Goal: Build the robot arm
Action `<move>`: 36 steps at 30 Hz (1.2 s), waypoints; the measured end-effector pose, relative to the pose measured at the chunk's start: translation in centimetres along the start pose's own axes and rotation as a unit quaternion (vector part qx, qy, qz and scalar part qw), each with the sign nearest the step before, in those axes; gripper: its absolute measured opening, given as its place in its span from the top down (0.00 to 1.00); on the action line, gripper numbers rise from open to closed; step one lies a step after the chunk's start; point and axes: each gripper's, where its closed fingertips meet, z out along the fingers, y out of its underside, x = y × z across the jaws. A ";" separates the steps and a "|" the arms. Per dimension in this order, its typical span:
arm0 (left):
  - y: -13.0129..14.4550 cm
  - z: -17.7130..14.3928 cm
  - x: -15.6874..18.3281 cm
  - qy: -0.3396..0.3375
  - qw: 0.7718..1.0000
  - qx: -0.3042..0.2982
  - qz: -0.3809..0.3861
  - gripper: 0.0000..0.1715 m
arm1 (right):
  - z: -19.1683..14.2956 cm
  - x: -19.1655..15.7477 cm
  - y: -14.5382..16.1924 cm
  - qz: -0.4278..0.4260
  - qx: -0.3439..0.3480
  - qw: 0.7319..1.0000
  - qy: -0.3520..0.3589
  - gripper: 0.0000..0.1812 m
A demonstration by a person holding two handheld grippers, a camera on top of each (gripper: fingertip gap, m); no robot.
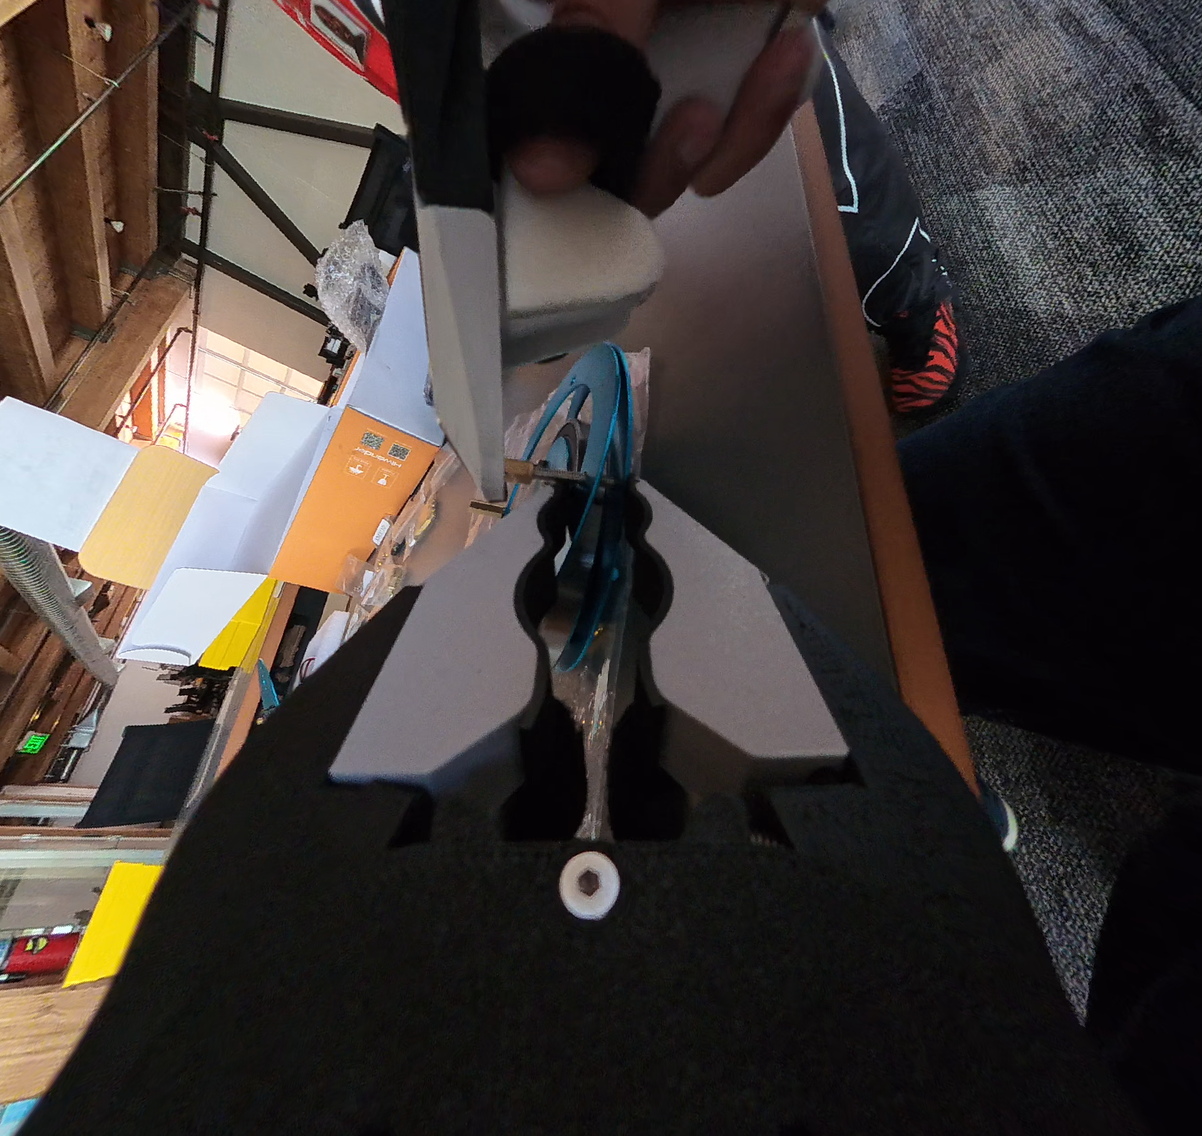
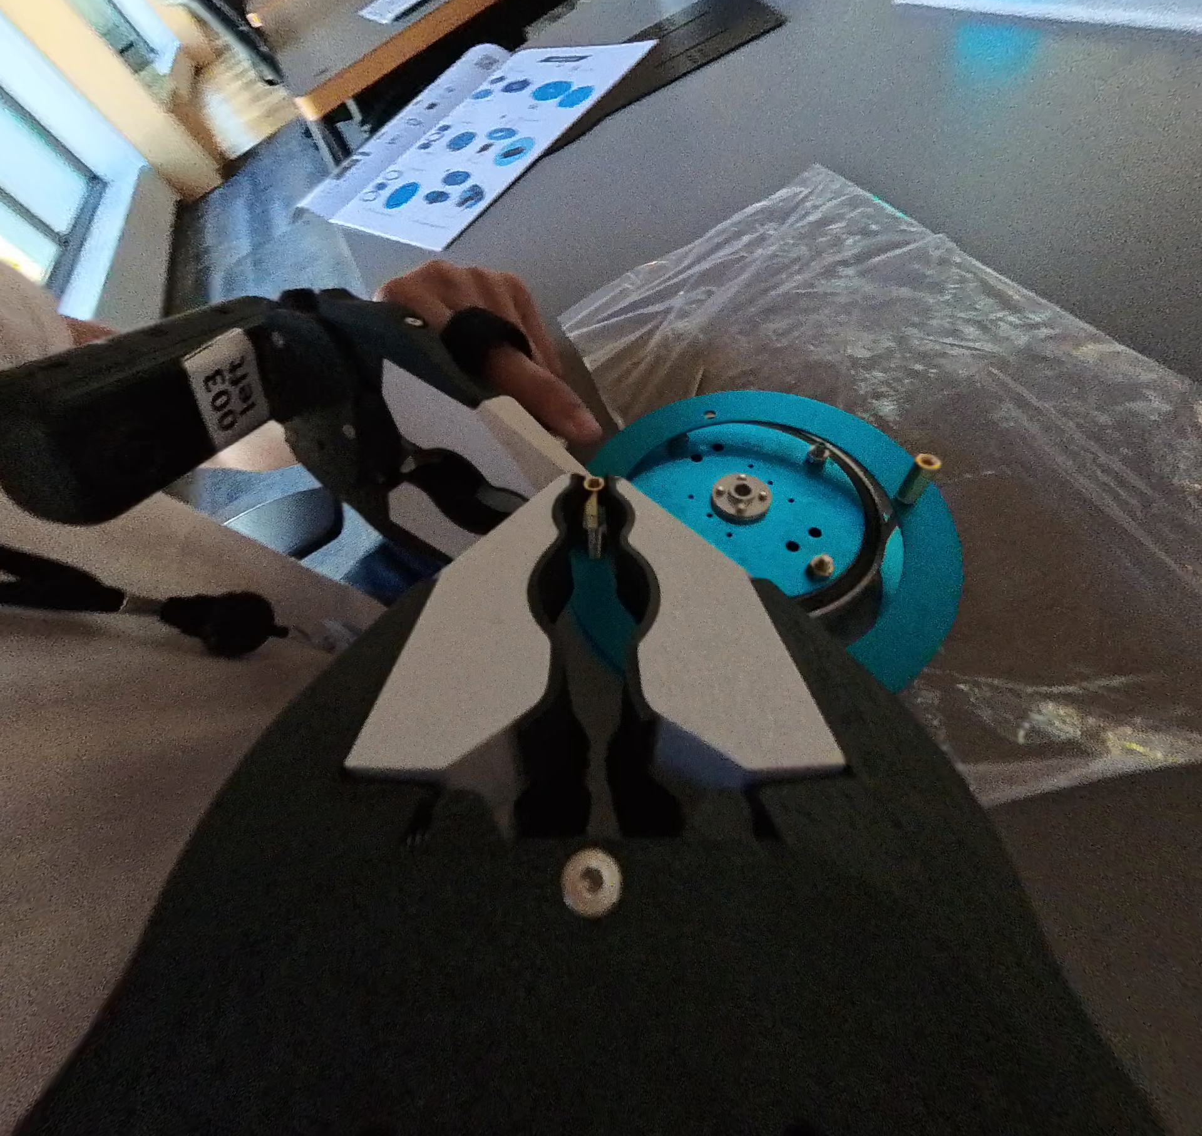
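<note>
A blue round metal plate with a silver hub and several brass standoffs lies on a clear plastic bag. My right gripper is shut on a small brass standoff at the plate's left rim. My left gripper is shut on the rim of the blue plate, seen edge-on, with bag plastic between the jaws. The left gripper reaches in from the left in the right wrist view. The right gripper's tip comes down from above in the left wrist view, brass standoff beside it.
A grey table holds an open instruction sheet and a black strip farther back. An orange and white box and small parts bags stand beyond the plate. The table's wooden edge runs along the right, with carpet below.
</note>
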 end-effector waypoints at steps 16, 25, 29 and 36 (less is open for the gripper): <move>-0.2 -0.2 -0.1 -0.002 1.000 0.004 0.002 0.90 | -1.1 -0.1 -0.6 -0.019 0.110 0.965 0.237 0.87; -0.1 -0.2 -0.1 -0.005 1.000 0.005 0.007 0.91 | -1.8 -0.4 0.1 -0.077 -0.014 0.997 -0.024 0.85; -0.2 -0.2 -0.1 -0.005 1.000 0.006 0.005 0.90 | -0.4 -0.6 -0.3 -0.059 -0.040 0.994 -0.086 0.94; -0.1 0.0 0.1 -0.003 1.000 0.002 0.011 0.90 | -0.3 0.0 0.1 -0.038 -0.013 0.999 0.018 0.97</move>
